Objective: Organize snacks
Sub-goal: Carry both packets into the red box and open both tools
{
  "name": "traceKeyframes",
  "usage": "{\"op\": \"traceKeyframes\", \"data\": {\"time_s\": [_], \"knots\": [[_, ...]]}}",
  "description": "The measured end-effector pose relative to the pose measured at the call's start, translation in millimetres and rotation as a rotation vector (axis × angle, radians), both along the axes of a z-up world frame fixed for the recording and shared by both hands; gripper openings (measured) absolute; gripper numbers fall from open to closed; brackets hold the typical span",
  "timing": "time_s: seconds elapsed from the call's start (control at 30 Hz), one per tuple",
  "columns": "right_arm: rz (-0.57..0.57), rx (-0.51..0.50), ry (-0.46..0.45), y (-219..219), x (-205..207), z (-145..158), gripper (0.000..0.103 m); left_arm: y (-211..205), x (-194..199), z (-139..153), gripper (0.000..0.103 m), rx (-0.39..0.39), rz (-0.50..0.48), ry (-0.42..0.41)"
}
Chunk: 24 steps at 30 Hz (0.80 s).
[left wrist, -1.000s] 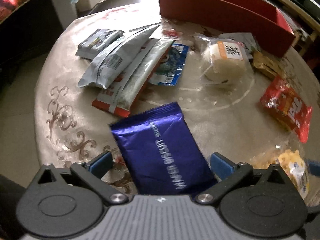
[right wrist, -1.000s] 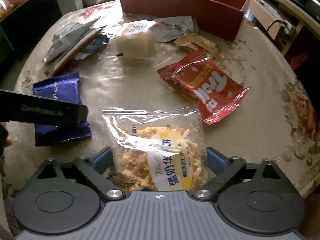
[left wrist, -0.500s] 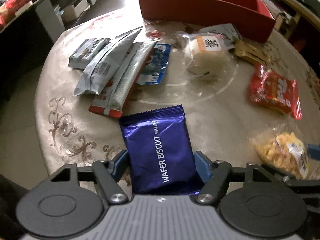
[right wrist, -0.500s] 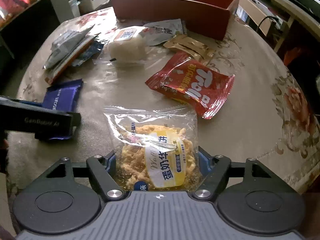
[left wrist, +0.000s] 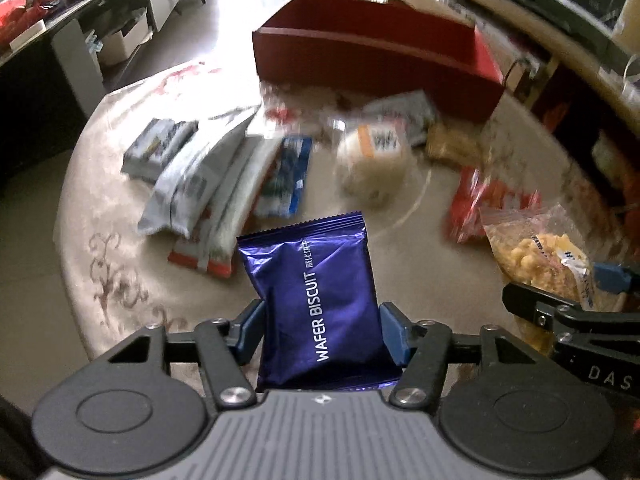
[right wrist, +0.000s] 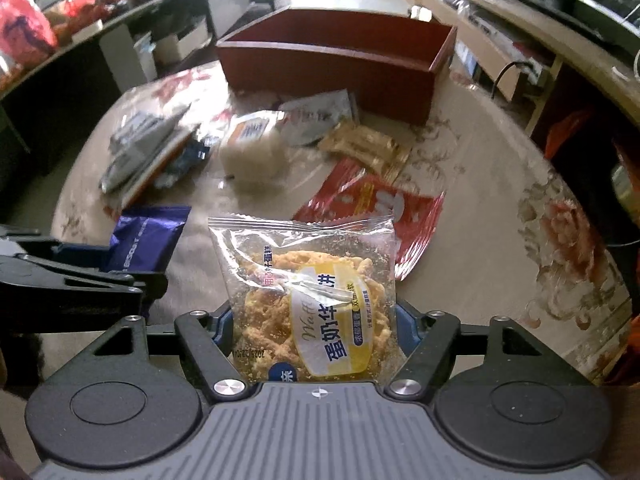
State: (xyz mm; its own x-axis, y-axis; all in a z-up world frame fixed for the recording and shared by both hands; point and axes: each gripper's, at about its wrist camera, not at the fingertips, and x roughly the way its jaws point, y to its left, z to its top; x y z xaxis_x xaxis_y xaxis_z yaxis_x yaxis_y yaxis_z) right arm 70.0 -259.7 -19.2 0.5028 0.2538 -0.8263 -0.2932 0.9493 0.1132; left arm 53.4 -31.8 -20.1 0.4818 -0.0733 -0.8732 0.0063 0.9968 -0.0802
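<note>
My left gripper (left wrist: 322, 330) is shut on a purple wafer biscuit pack (left wrist: 320, 300) and holds it raised above the table. My right gripper (right wrist: 314, 330) is shut on a clear bag of yellow egg crisps (right wrist: 316, 304), also lifted. Each gripper shows in the other's view: the egg crisp bag (left wrist: 540, 256) at the right, the purple pack (right wrist: 146, 240) at the left. A red open box (left wrist: 376, 56) stands at the far side of the table; it also shows in the right wrist view (right wrist: 336, 60).
On the round beige table (right wrist: 500, 200) lie a red snack bag (right wrist: 372, 204), a gold packet (right wrist: 364, 148), a white rice cake pack (right wrist: 252, 148), a white pouch (right wrist: 316, 116) and a pile of grey and blue packs (left wrist: 212, 176). Shelves and cabinets surround the table.
Both grippers have closed on their packs and lifted them off the table. The views have risen and tilted toward the red box.
</note>
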Motion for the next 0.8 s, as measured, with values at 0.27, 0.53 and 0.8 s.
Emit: {"op": "traceKeyframes", "data": {"time_s": [0.27, 0.53, 0.8], "knots": [[-0.064, 0.028, -0.086, 2.8, 37.9, 36.4, 0.078, 1.3, 51.4, 45.7, 0.064, -0.051, -0.022, -0.115], [-0.148, 0.079, -0.163, -1.9, 126.5, 59.9, 0.078, -14.2, 153.0, 67.6, 0.064, -0.042, -0.029, -0.208], [-0.205, 0.074, -0.157, 0.1, 215.8, 42.2, 0.078, -19.7, 249.1, 48.1, 0.064, -0.023, 0.007, -0.220]]}}
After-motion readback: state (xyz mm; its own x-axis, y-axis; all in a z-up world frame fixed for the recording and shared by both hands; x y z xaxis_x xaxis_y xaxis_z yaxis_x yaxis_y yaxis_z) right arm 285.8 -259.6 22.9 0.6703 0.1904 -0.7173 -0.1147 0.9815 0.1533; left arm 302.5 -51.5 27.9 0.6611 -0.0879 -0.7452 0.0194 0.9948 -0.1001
